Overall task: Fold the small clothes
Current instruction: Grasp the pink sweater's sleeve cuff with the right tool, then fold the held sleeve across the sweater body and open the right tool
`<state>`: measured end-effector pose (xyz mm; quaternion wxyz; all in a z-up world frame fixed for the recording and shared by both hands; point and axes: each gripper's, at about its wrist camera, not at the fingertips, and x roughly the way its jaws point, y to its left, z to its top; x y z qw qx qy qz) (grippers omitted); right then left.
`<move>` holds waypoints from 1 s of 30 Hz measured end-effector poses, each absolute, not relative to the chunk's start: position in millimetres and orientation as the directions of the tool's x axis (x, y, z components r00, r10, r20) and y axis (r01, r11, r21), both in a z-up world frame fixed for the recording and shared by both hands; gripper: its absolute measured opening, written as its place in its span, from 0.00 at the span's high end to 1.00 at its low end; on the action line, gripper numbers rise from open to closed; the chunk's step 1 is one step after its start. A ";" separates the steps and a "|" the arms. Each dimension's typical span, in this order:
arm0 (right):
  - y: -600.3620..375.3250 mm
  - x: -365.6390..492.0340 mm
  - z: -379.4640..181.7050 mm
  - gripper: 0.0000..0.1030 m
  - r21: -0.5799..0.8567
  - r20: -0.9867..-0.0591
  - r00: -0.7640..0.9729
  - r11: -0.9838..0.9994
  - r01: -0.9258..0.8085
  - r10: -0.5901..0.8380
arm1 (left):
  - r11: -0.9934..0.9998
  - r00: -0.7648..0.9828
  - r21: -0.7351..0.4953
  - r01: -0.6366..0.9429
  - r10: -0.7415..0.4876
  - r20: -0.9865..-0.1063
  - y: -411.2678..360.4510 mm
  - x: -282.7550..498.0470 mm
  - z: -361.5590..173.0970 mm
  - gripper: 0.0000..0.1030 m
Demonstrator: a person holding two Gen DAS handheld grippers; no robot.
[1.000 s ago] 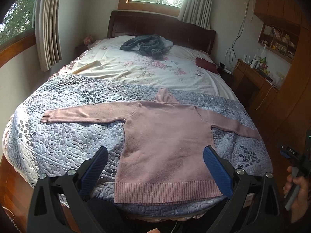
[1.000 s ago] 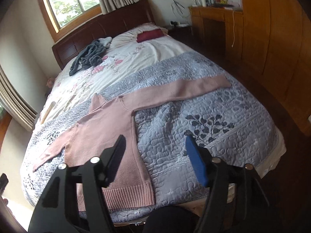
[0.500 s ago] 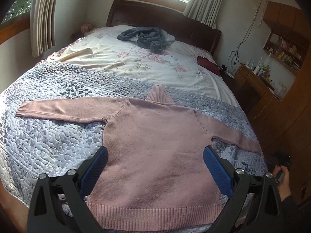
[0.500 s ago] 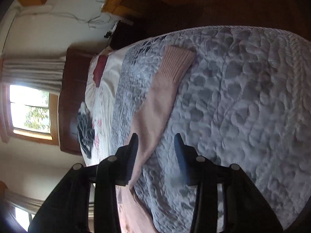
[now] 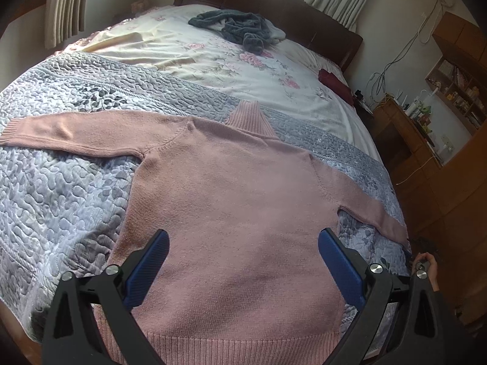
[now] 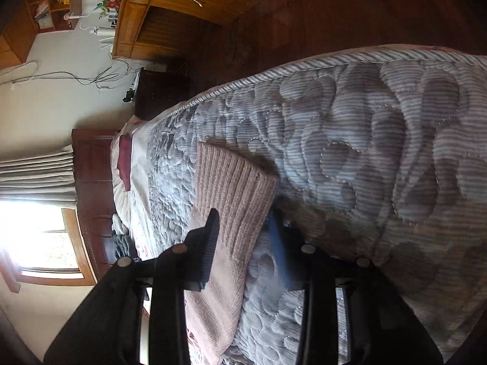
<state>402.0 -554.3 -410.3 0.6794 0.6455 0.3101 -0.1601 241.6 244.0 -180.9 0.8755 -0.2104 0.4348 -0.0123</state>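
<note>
A pink knitted sweater (image 5: 237, 200) lies flat on the grey-blue quilt (image 5: 61, 188), both sleeves stretched out and the collar toward the headboard. My left gripper (image 5: 243, 233) hovers wide open over the sweater's lower body, nothing between its blue pads. In the right wrist view the camera is rolled on its side. There my right gripper (image 6: 243, 222) is partly narrowed and open, its fingers straddling the ribbed cuff (image 6: 234, 179) of the right sleeve near the bed's edge. A hand (image 5: 426, 266) shows at that sleeve end in the left wrist view.
A dark grey garment (image 5: 240, 29) is heaped on the floral sheet near the headboard, with a maroon cloth (image 5: 334, 86) at the right side. A wooden desk and shelves (image 5: 426, 127) stand to the right of the bed. The wood floor (image 6: 334, 18) lies beyond the bed edge.
My left gripper moved in closer over the sweater's body, staying open. My right gripper rolled sideways, narrowed, and came down around the right sleeve's cuff.
</note>
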 end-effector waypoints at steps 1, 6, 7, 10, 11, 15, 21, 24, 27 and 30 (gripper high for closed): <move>-552.9 404.6 -410.3 0.67 0.775 -0.631 0.755 0.120 0.620 0.178 | 0.907 0.616 -0.384 -0.172 -0.205 -0.760 247.3 242.2 -184.1 0.04; -553.1 414.7 -406.6 0.69 0.769 -0.639 0.752 0.144 0.623 0.160 | 0.891 0.605 -0.402 -0.211 -0.204 -0.770 263.1 243.4 -191.6 0.04; -553.7 418.6 -404.9 0.73 0.765 -0.644 0.749 0.158 0.625 0.155 | 0.889 0.603 -0.405 -0.213 -0.207 -0.770 265.4 243.4 -192.2 0.04; -547.6 427.1 -387.8 0.88 0.757 -0.648 0.749 0.218 0.616 0.137 | 0.870 0.597 -0.437 -0.228 -0.230 -0.768 275.2 242.8 -196.3 0.04; -542.4 430.7 -379.4 0.89 0.757 -0.645 0.753 0.245 0.605 0.131 | 0.860 0.595 -0.453 -0.234 -0.242 -0.767 279.0 242.6 -198.1 0.04; -517.3 445.5 -333.8 0.90 0.744 -0.629 0.768 0.381 0.549 0.122 | 0.832 0.591 -0.484 -0.273 -0.252 -0.766 291.6 242.5 -202.8 0.04; -452.6 470.1 -265.3 0.90 0.697 -0.609 0.779 0.571 0.434 0.150 | 0.822 0.605 -0.489 -0.293 -0.237 -0.760 299.3 243.8 -196.8 0.04; -416.5 476.8 -243.4 0.91 0.685 -0.593 0.782 0.628 0.368 0.188 | 0.834 0.612 -0.484 -0.263 -0.244 -0.753 298.6 248.5 -189.6 0.04; -379.2 482.4 -226.8 0.91 0.675 -0.578 0.784 0.672 0.304 0.227 | 0.853 0.592 -0.474 -0.220 -0.270 -0.760 294.8 256.4 -184.5 0.04; -342.8 482.3 -217.4 0.91 0.664 -0.571 0.777 0.705 0.248 0.266 | 0.867 0.578 -0.463 -0.184 -0.285 -0.764 291.0 263.7 -181.2 0.04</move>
